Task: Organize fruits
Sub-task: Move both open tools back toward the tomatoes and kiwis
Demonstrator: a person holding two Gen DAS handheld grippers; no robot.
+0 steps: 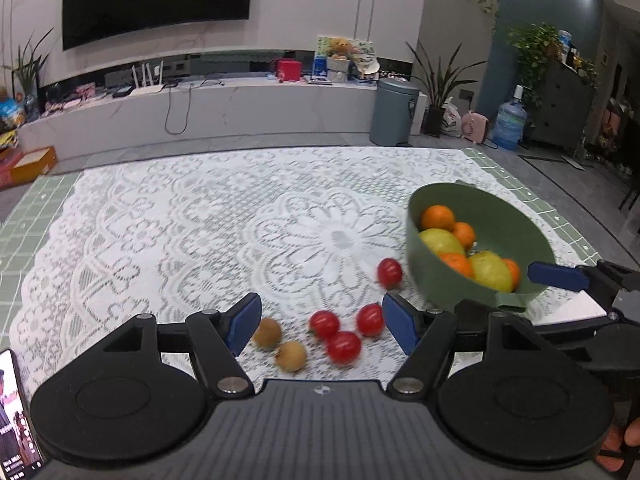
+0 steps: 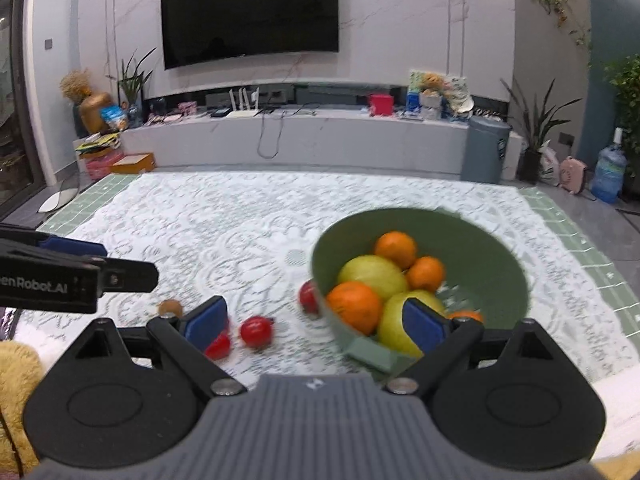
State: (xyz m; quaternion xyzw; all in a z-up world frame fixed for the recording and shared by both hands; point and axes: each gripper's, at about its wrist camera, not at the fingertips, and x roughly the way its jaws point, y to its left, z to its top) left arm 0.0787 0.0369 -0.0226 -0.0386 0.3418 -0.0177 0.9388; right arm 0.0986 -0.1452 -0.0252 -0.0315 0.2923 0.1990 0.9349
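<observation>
A green bowl [image 1: 440, 280] stands tilted at the right of the lace cloth and holds oranges [image 1: 437, 217] and yellow-green fruits [image 1: 491, 271]. Red cherry tomatoes [image 1: 344, 346] and two small brown fruits [image 1: 292, 356] lie loose on the cloth to its left. My left gripper [image 1: 320, 322] is open above these loose fruits and holds nothing. My right gripper [image 2: 316, 322] is open, its right pad over the bowl's near rim [image 2: 370, 354], by a yellow-green fruit [image 2: 394, 326]. It also shows in the left wrist view [image 1: 556, 276]. Tomatoes [image 2: 256, 331] lie between its fingers.
The white lace cloth [image 1: 200, 220] covers a green grid mat [image 1: 24, 216] on the table. A phone [image 1: 16, 412] stands at the near left. The left gripper's body [image 2: 60, 276] reaches in from the left of the right wrist view. A TV wall lies beyond.
</observation>
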